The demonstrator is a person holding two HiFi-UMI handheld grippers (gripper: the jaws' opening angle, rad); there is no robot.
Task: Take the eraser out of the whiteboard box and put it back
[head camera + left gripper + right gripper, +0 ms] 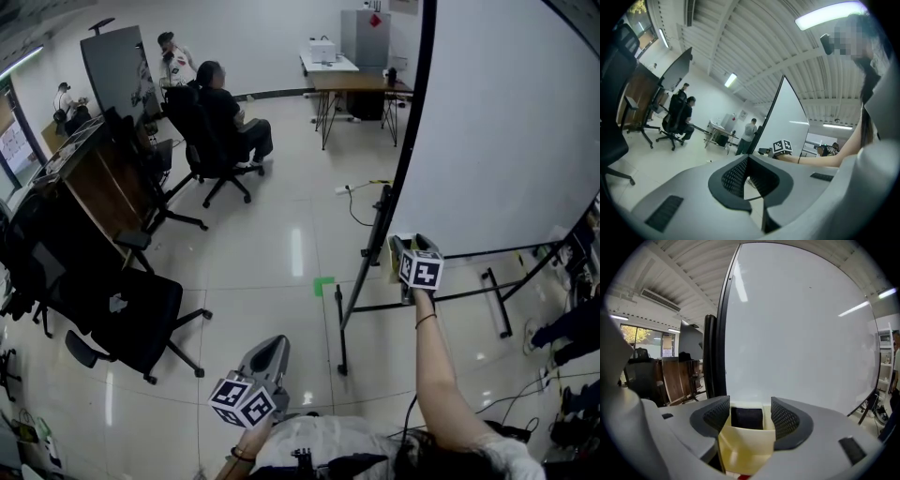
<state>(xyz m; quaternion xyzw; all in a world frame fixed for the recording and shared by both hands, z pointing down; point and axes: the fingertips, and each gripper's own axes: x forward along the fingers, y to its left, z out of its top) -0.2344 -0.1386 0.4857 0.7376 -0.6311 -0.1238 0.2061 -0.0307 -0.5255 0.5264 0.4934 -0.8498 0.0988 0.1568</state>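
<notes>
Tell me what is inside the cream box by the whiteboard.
A dark eraser stands at the back of the cream box. The front wall hides its lower part.

eraser (746, 418) in box (740, 446), box before whiteboard (801, 333)

Open-plan office or lab workroom. Indicated by:
- large black-framed whiteboard (506, 122) on a floor stand
- black swivel chairs (131, 319) on a glossy pale floor (281, 253)
- long wooden desk (94, 183) along the left side
- second desk (352, 82) at the far wall, next to a grey cabinet (364, 36)
- seated person (225, 117)
- strip lights (829, 14) on a ribbed ceiling (740, 37)
</notes>
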